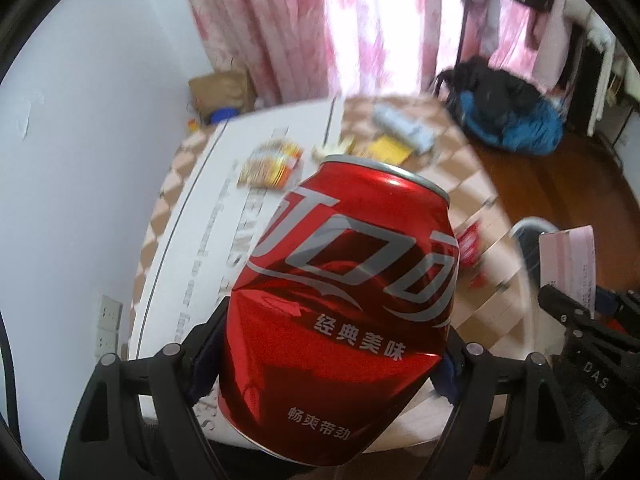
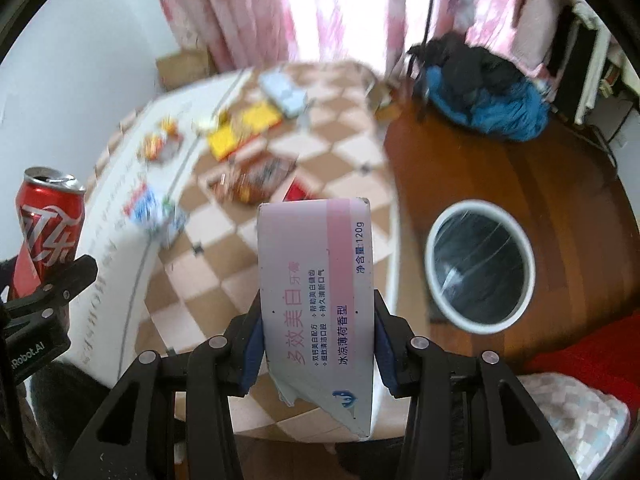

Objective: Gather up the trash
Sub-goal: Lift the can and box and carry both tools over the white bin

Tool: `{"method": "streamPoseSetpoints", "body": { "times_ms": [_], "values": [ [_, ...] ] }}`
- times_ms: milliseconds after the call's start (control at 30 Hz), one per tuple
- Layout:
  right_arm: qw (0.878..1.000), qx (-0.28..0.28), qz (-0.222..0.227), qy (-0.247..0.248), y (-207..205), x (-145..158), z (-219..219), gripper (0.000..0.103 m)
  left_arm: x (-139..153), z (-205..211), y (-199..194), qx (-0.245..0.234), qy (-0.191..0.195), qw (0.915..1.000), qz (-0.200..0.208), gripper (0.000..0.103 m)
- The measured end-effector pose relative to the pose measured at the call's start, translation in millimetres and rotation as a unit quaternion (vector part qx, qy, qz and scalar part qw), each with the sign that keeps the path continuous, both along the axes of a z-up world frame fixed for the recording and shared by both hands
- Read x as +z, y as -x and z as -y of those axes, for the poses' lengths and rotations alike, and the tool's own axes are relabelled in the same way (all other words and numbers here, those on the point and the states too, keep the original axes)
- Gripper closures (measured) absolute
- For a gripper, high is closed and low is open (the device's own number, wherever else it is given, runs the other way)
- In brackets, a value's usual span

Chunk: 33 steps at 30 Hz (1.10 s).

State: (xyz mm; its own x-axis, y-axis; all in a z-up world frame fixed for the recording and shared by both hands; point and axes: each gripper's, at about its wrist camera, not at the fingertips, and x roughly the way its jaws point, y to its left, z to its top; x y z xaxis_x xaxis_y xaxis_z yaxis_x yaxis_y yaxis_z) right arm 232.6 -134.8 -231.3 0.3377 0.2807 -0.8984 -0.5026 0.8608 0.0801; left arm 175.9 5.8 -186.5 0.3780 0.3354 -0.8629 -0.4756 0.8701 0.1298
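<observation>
My left gripper is shut on a dented red cola can, held above the table; the can also shows at the left of the right wrist view. My right gripper is shut on a pink-and-white toothpaste box, also seen at the right of the left wrist view. A white-rimmed bin with a black liner stands on the wooden floor right of the table. Several wrappers lie on the table: a yellow packet, a brown snack bag, a blue-white wrapper.
The table has a checkered cloth and a white printed sheet. A blue and black heap of clothes lies on the floor at the back right. Pink curtains hang behind. A red blanket lies at the right.
</observation>
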Motion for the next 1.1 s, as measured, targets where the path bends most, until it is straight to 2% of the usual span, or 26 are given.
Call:
{"method": "streamPoseSetpoints", "body": {
  "times_ms": [133,300,433,567,700,800,967,1000,1100],
  "values": [
    [0.999,-0.025,0.028,-0.021,-30,28,36,0.054,33,37,-31,-0.035,0.004,0.9987,0.037,0.021],
    [0.995,-0.081,0.028,-0.047,-71,48,98,0.054,55,90,-86,-0.090,0.032,0.9934,0.064,0.021],
    [0.991,-0.117,0.029,-0.055,-106,56,151,0.054,51,128,-139,-0.128,0.062,0.9876,0.067,0.021],
    [0.987,-0.151,0.026,-0.048,-143,51,201,0.054,28,157,-192,-0.151,0.116,0.9803,0.052,0.021],
    [0.983,-0.180,-0.001,-0.039,-181,23,242,0.054,-11,180,-241,-0.154,0.199,0.9677,0.016,0.021],
    [0.978,-0.199,-0.043,-0.040,-207,-15,263,0.054,-48,188,-267,-0.149,0.241,0.9588,-0.017,0.021],
    [0.972,-0.209,-0.108,-0.022,-237,-88,276,0.055,-116,197,-301,-0.128,0.289,0.9445,-0.089,0.021],
    [0.970,-0.211,-0.119,-0.019,-242,-102,278,0.055,-131,198,-306,-0.124,0.306,0.9383,-0.104,0.020],
    [0.964,-0.220,-0.150,-0.016,-255,-138,282,0.055,-161,203,-322,-0.120,0.329,0.9268,-0.134,0.020]
  ]
}}
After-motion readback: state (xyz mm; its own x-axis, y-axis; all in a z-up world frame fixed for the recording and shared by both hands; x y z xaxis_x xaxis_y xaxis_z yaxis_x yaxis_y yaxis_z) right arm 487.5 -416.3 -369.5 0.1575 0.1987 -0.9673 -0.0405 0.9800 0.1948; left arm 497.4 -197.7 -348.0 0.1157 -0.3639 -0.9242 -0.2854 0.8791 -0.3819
